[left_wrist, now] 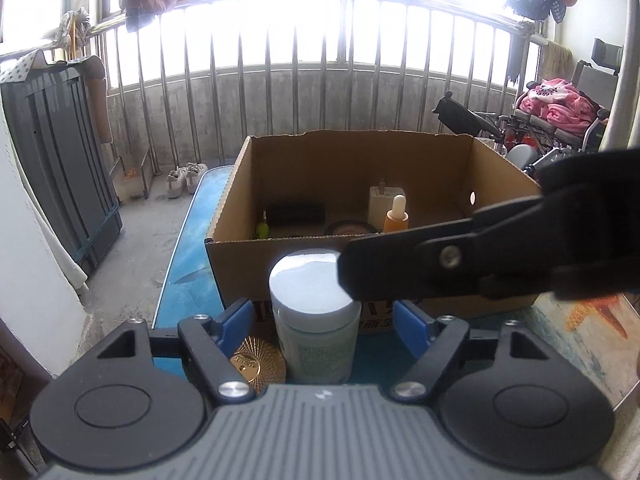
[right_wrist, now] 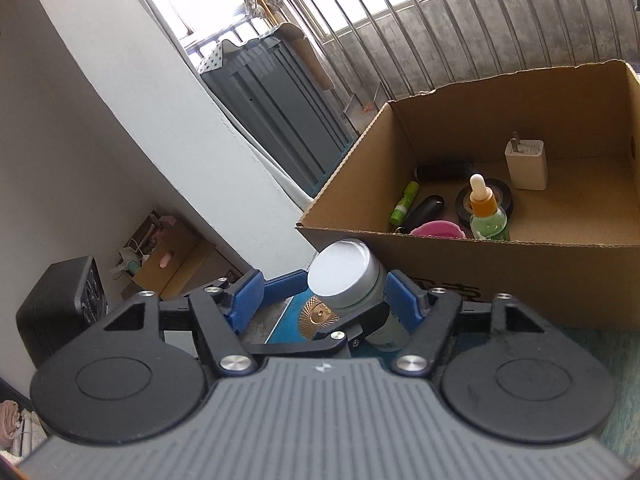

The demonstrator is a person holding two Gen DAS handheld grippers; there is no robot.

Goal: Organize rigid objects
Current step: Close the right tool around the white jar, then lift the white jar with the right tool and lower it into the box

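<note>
Box (right_wrist: 500, 264) already holds several items; white-lidded jar (left_wrist: 316, 320) and gold disc (left_wrist: 258, 364) remain on tabletop; my left tool (left_wrist: 322, 322) and right tool (right_wrist: 324, 296) both straddle jar, released

White-lidded jar (left_wrist: 316, 316) between open left claw (left_wrist: 322, 320) fingers, before cardboard box (left_wrist: 240, 264).

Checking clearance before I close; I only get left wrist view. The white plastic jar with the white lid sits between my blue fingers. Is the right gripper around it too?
Observer: Yes. In right wrist view the white jar stands between the right gripper fingers, and the picture-left pad is well clear of it.
Operator: What's behind the brown cardboard box front wall? It's hidden for me.
Observer: A pink round object lies just behind it.
</note>
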